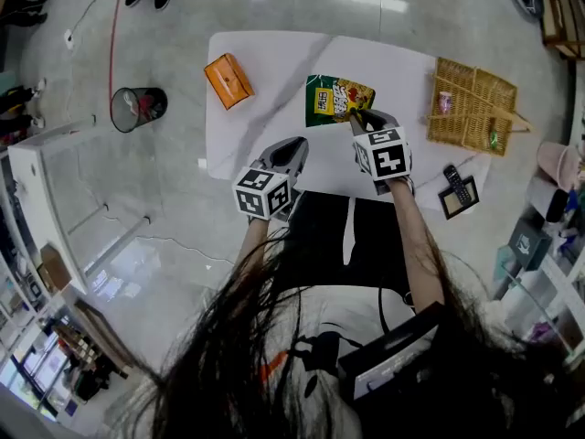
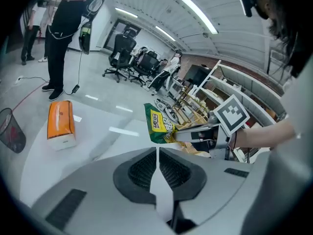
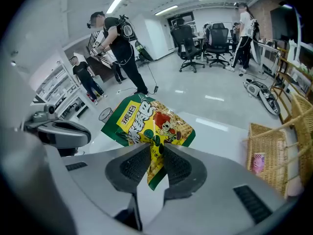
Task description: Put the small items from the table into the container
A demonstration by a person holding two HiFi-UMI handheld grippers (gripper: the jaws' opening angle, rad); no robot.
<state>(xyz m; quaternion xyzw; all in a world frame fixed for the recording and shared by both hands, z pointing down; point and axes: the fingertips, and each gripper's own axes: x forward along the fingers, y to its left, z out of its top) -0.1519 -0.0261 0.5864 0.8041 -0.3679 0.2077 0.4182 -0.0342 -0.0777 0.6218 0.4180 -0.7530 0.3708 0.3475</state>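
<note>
**Snack bag gripped**

Your left gripper (image 2: pixel 157 152) was closed on nothing, at lower centre of its view. Your right gripper (image 3: pixel 155 148) pinched the snack bag (image 3: pixel 146 124) by its lower edge, mid-frame above the table (image 1: pixel 274 71) — the wicker basket (image 1: pixel 457 76) lay upper right.

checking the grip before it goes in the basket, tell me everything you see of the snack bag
The snack bag is a flat, glossy, slightly crinkled plastic pouch, green-edged with a yellow front, a cartoon figure and printed characters. The right gripper pinches one edge, holding it tilted over the white table, apparently touching nothing else.
</note>
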